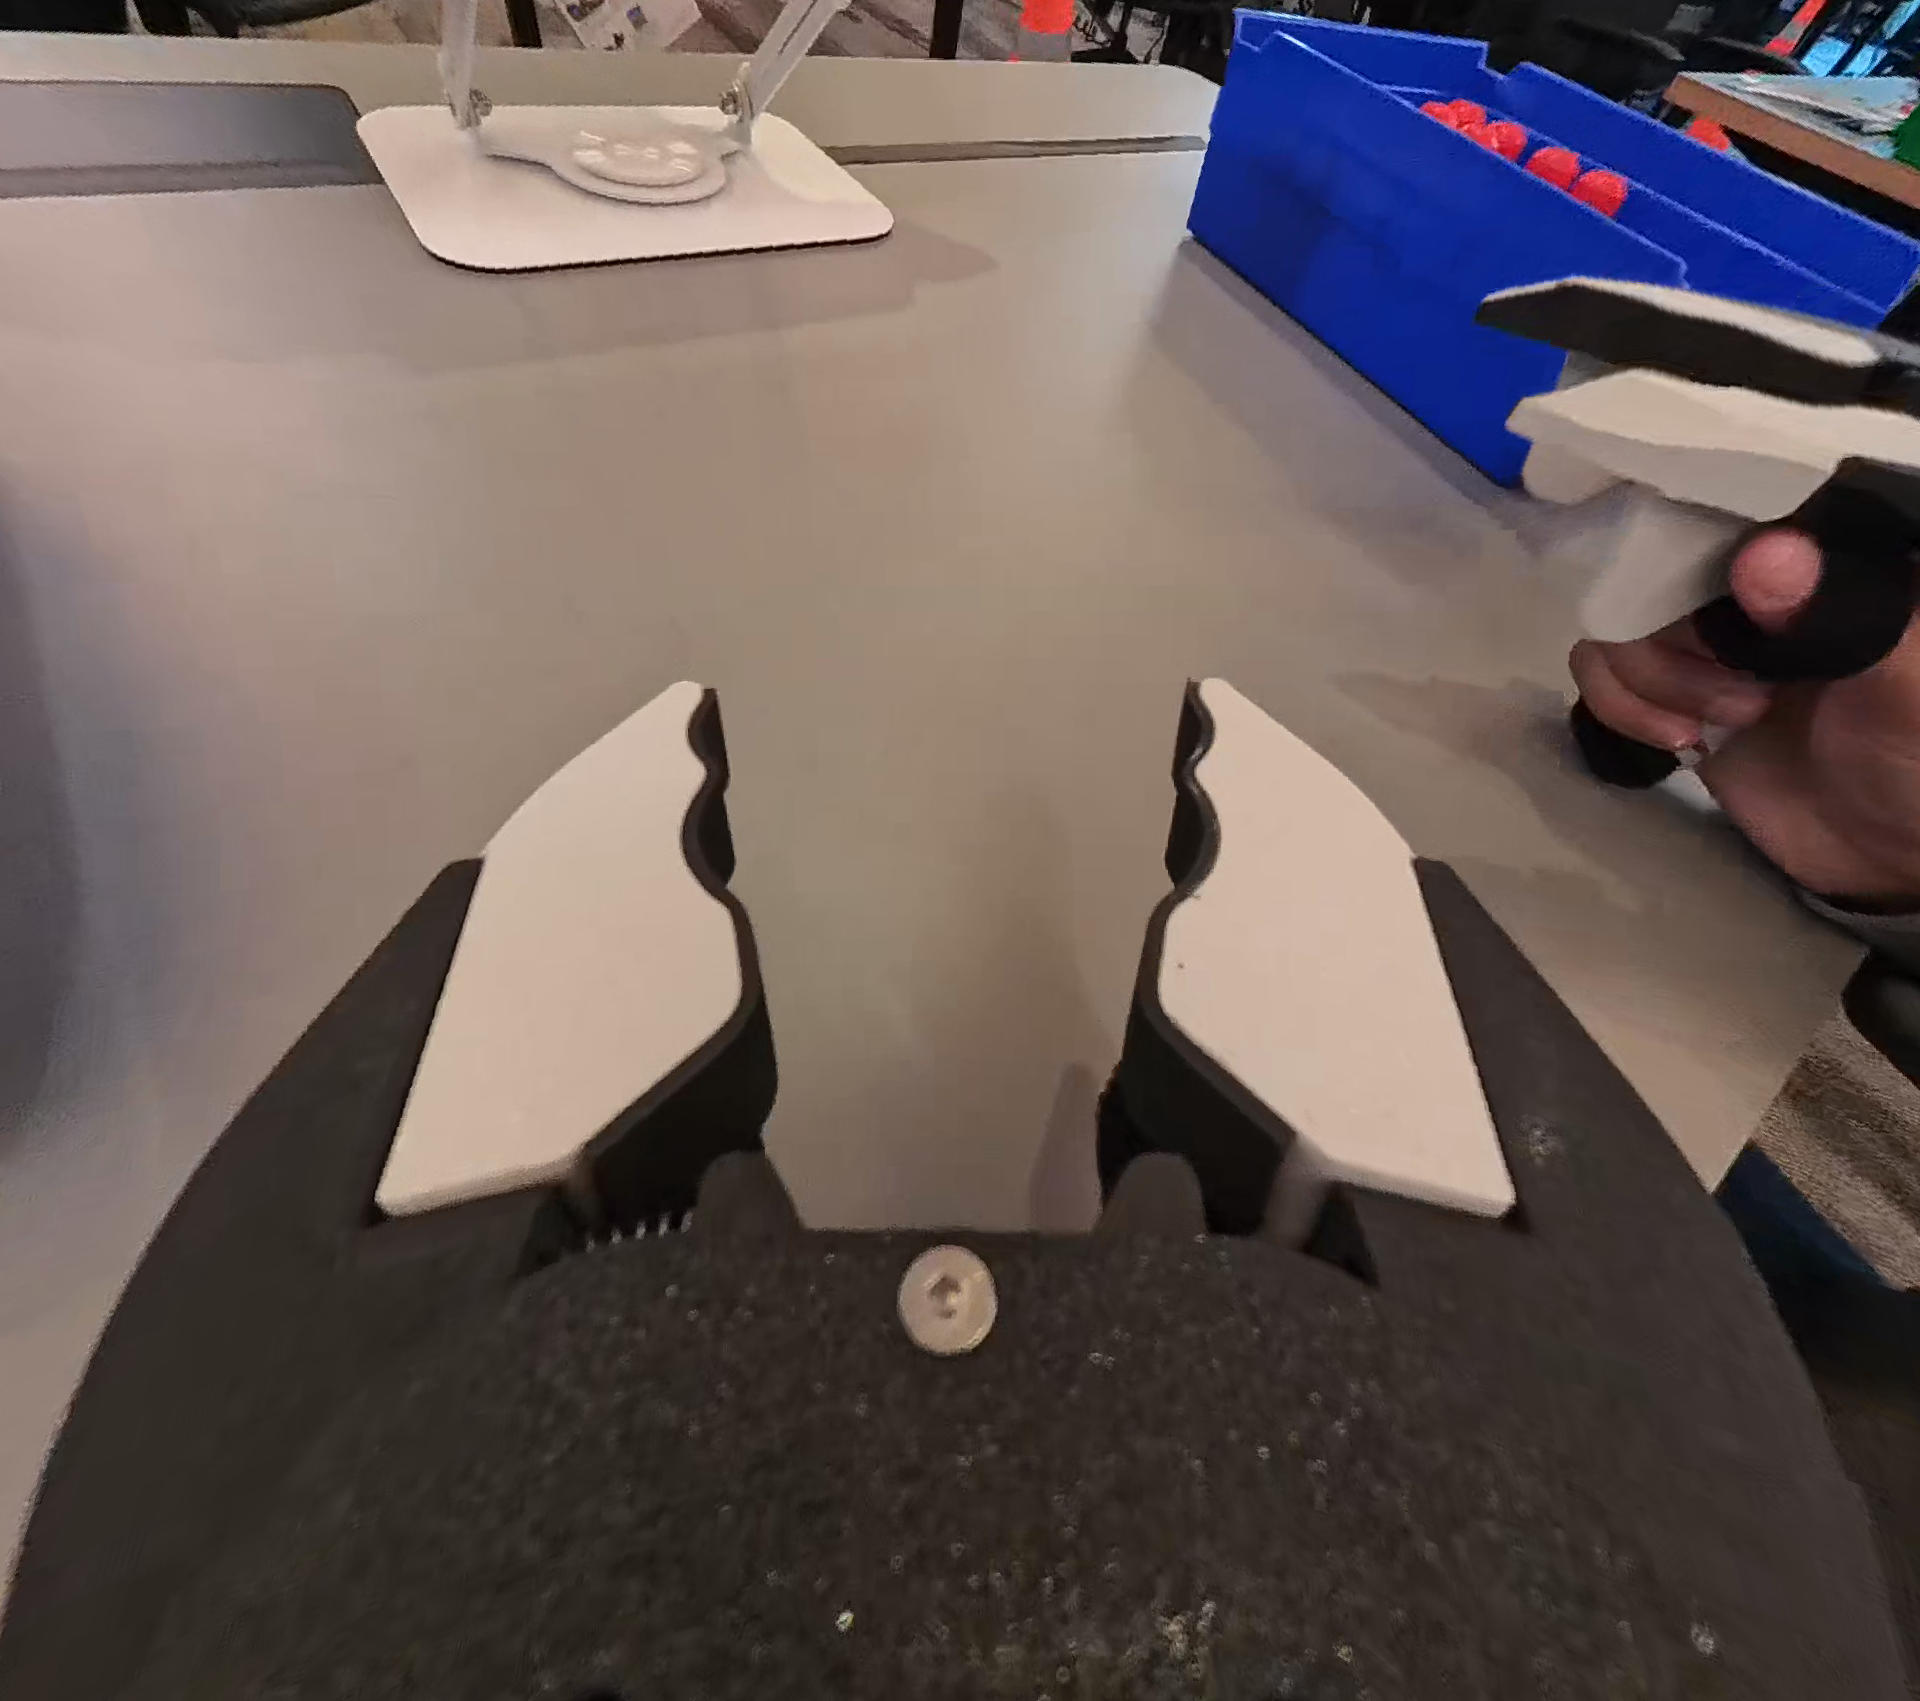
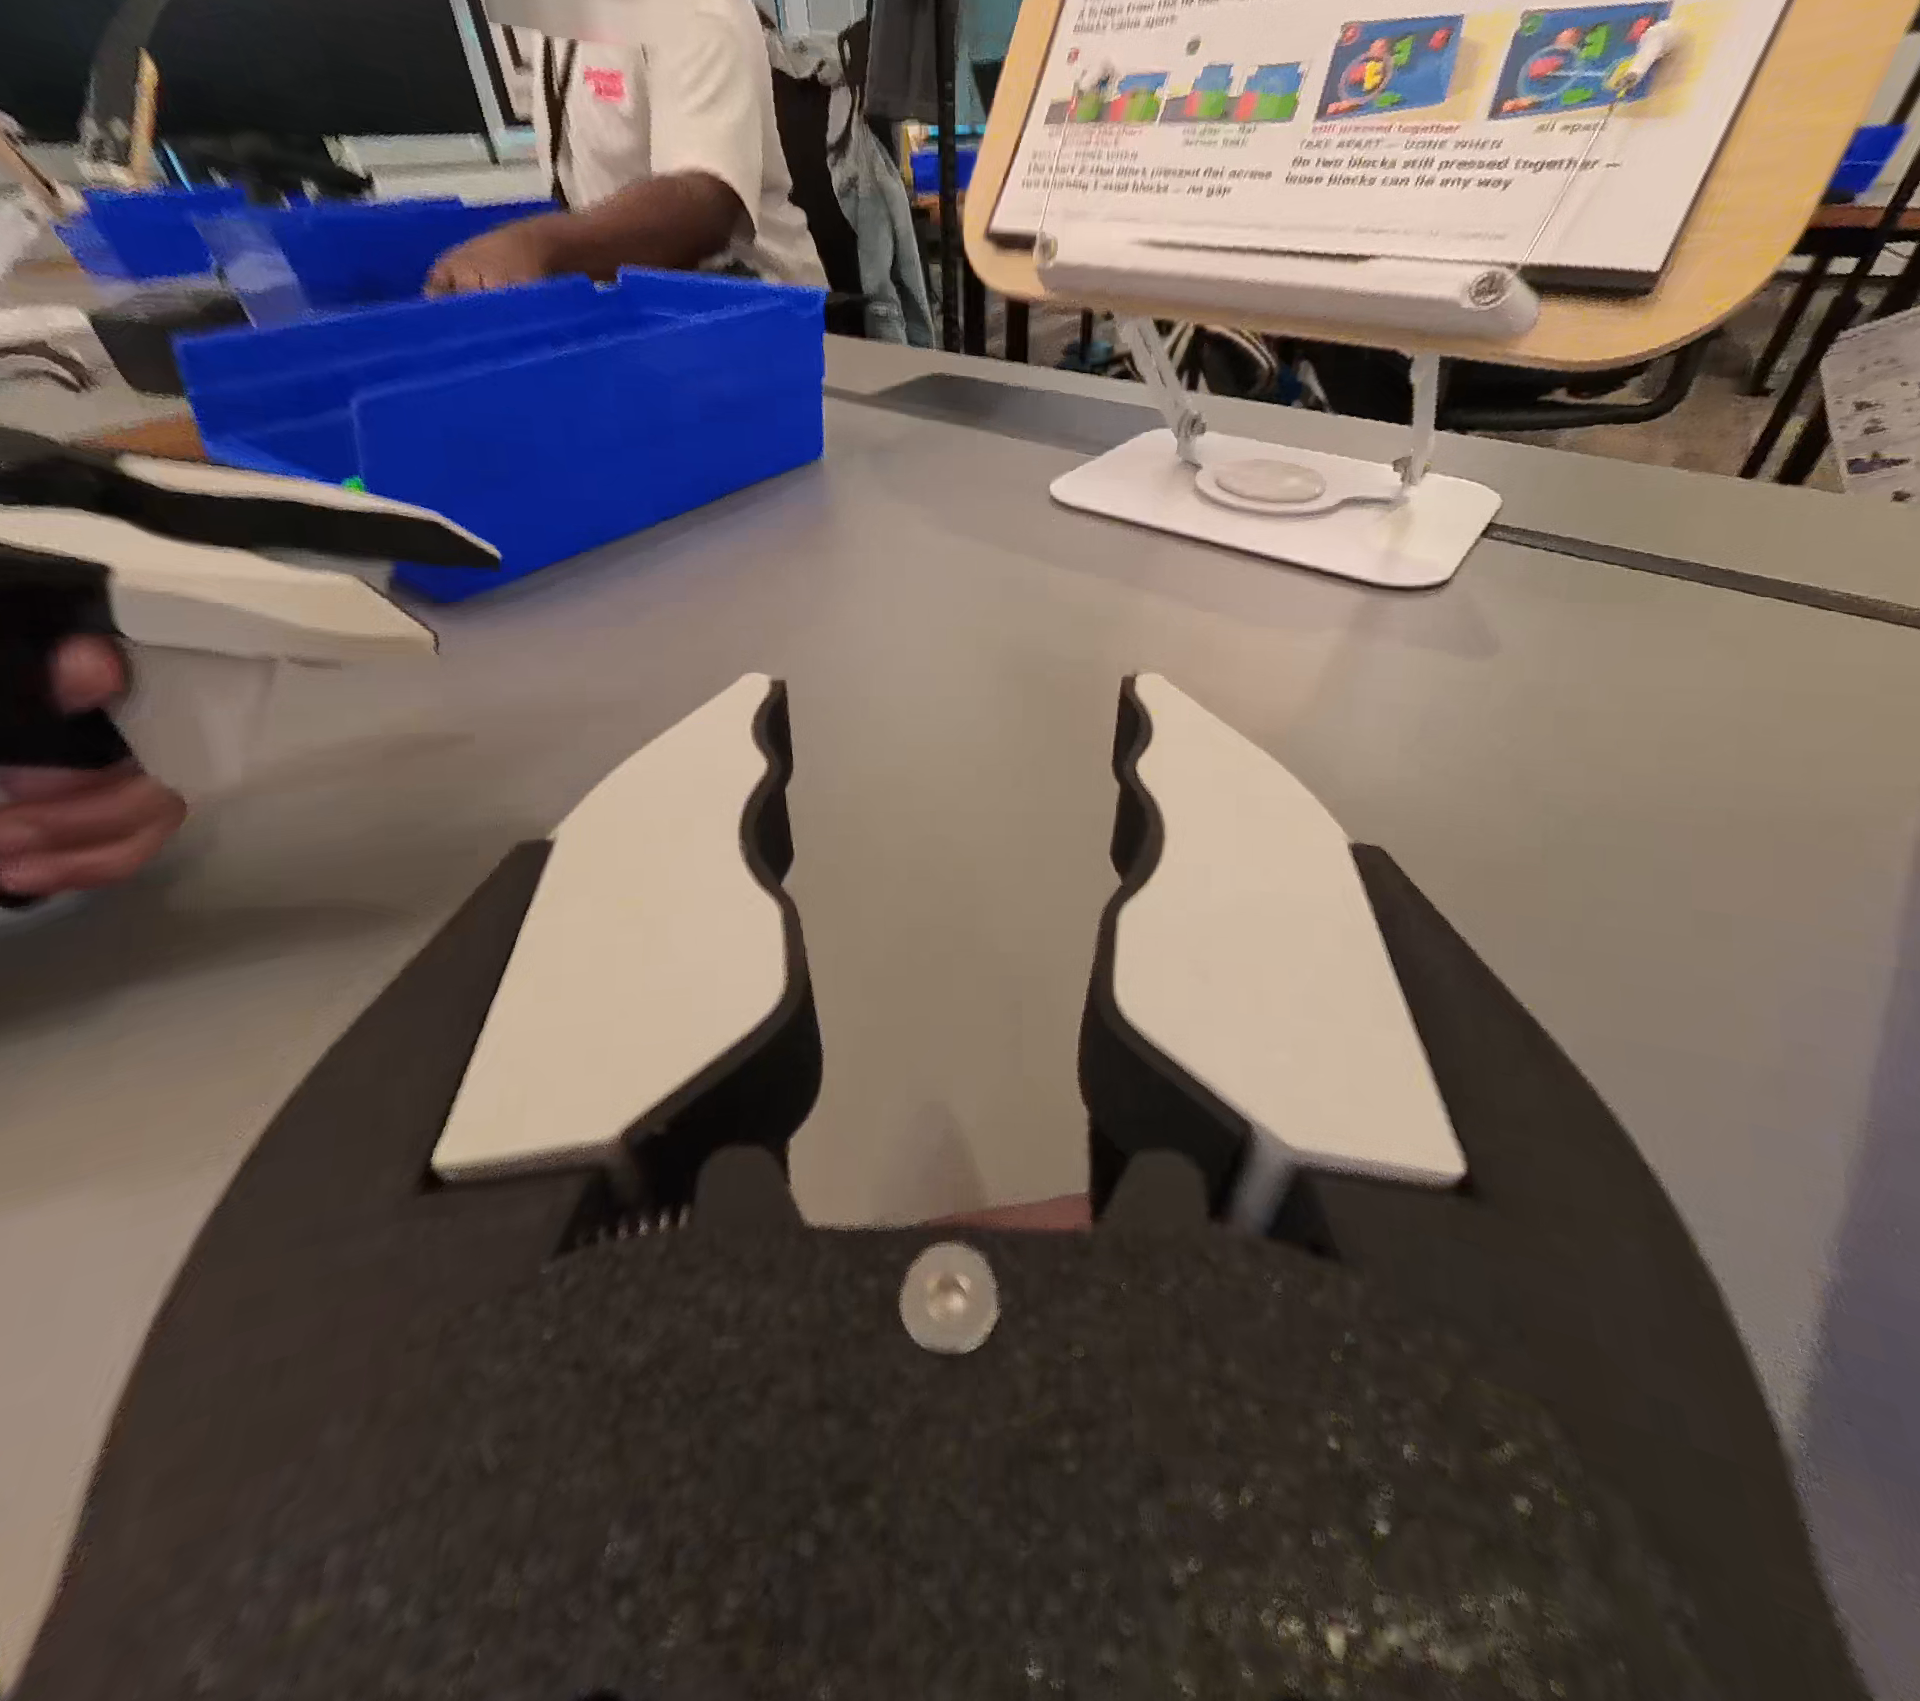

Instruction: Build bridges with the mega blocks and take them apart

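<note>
Your left gripper (image 1: 951, 695) hangs over the bare grey worktop (image 1: 935, 456) with its white-faced fingers (image 1: 582, 955) spread wide apart and nothing between them. Your right gripper (image 2: 951, 685) is in much the same pose over the same surface, its fingers parted with only worktop showing in the gap. Each gripper shows at the edge of the other's view, held in a hand: your right hand (image 1: 1787, 716) wraps the black grip at the right of the left wrist view, and your left hand (image 2: 73, 778) shows blurred at the left of the right wrist view.

Farther out on the right sits a blue bin (image 1: 1455, 249), and inside it you can see the red mega blocks (image 1: 1527, 155), only their studded tops clear of the wall. On the left side there is a second blue bin (image 2: 582, 425); a speck of green (image 2: 353, 485) shows at its near edge, too small to identify.

At the far middle of the worktop stands a white stand (image 2: 1278, 508) carrying a wooden board with a printed instruction sheet (image 2: 1403, 20).

Beyond the worktop a person in a white shirt (image 2: 665, 124) reaches towards more blue bins (image 2: 312, 238) on another table.
</note>
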`<state>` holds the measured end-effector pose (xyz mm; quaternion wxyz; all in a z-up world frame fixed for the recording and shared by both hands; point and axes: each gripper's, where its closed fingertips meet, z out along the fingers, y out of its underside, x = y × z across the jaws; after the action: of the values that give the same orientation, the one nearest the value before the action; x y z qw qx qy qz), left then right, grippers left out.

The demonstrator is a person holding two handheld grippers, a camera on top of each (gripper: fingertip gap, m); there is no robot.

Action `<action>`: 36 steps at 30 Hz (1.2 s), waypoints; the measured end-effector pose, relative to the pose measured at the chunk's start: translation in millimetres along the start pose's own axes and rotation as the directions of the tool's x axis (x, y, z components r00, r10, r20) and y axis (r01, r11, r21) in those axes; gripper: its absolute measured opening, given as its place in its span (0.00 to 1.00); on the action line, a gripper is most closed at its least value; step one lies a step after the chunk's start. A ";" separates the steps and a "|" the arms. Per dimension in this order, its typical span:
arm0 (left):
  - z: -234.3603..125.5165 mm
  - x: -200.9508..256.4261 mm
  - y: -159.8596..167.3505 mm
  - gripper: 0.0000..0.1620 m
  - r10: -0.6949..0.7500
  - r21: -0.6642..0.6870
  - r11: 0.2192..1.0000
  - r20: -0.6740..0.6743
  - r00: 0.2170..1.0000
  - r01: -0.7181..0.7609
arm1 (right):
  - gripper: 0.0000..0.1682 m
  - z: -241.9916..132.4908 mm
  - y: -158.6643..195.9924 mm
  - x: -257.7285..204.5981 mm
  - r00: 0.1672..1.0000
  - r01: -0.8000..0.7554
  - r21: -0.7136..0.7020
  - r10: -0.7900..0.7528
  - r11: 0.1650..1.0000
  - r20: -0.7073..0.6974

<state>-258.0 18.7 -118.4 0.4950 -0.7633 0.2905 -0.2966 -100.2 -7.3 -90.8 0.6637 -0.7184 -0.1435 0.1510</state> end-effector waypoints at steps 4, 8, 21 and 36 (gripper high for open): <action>-1.3 0.1 12.4 0.50 0.051 -0.035 0.998 0.027 0.998 -0.050 | 0.34 -2.7 4.3 -9.9 0.999 0.001 -0.019 0.000 1.000 0.037; -7.1 5.6 14.1 0.50 0.083 -0.035 0.996 0.037 0.996 -0.081 | 0.34 1.5 9.4 -16.5 0.997 0.072 -0.055 -0.070 0.996 0.037; -8.0 7.2 20.8 0.45 0.099 -0.054 0.994 0.027 0.995 -0.098 | 0.32 7.7 15.9 -32.0 0.980 0.191 -0.091 -0.185 0.977 0.077; -3.4 9.8 27.3 0.44 0.111 -0.098 0.989 0.012 0.994 -0.110 | 0.31 9.8 17.8 -23.6 0.993 0.092 -0.113 -0.082 0.989 0.086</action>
<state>-258.2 0.1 -140.9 0.4753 -0.7718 0.3422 -0.2476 -125.6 -9.3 -108.7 0.6200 -0.7424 -0.2102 0.1422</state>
